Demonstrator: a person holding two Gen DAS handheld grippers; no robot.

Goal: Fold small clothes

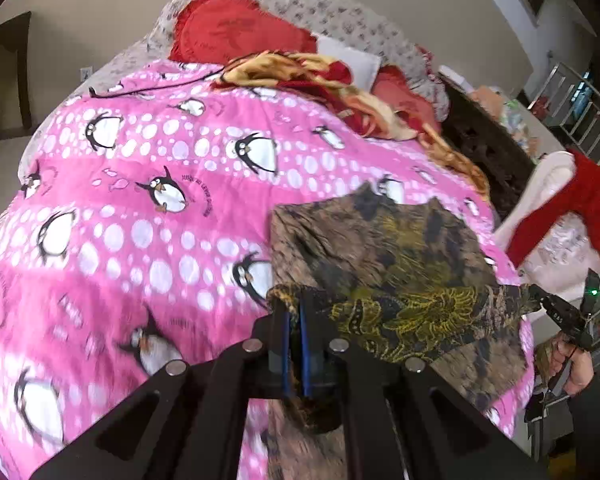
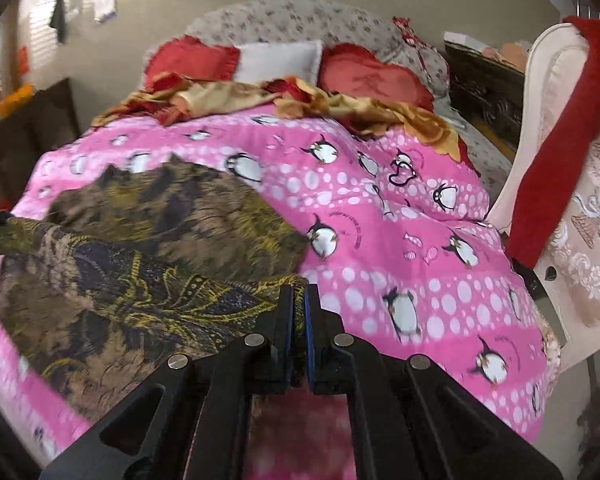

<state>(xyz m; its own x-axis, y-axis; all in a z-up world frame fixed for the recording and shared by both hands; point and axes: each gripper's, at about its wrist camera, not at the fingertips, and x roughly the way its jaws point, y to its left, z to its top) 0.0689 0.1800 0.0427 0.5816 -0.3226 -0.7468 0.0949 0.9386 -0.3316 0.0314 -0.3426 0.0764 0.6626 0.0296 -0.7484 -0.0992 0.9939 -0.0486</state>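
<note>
A brown garment with a black and yellow pattern (image 1: 384, 264) (image 2: 148, 240) lies partly spread on a pink penguin blanket (image 1: 148, 208) (image 2: 400, 240) covering the bed. My left gripper (image 1: 294, 308) is shut on one corner of the garment's near edge. My right gripper (image 2: 299, 296) is shut on the other corner of that edge. The edge hangs stretched between the two, lifted off the blanket. The right gripper (image 1: 540, 300) also shows at the right of the left wrist view, with a hand (image 1: 580, 368) behind it. Both views are blurred.
Red cushions (image 2: 376, 76), a white pillow (image 2: 280, 60) and a red and gold cloth (image 2: 228, 96) lie at the head of the bed. An armchair (image 2: 556, 184) with a red cloth (image 2: 560, 140) over it stands to the right. A dark carved chest (image 1: 488, 148) stands beside the bed.
</note>
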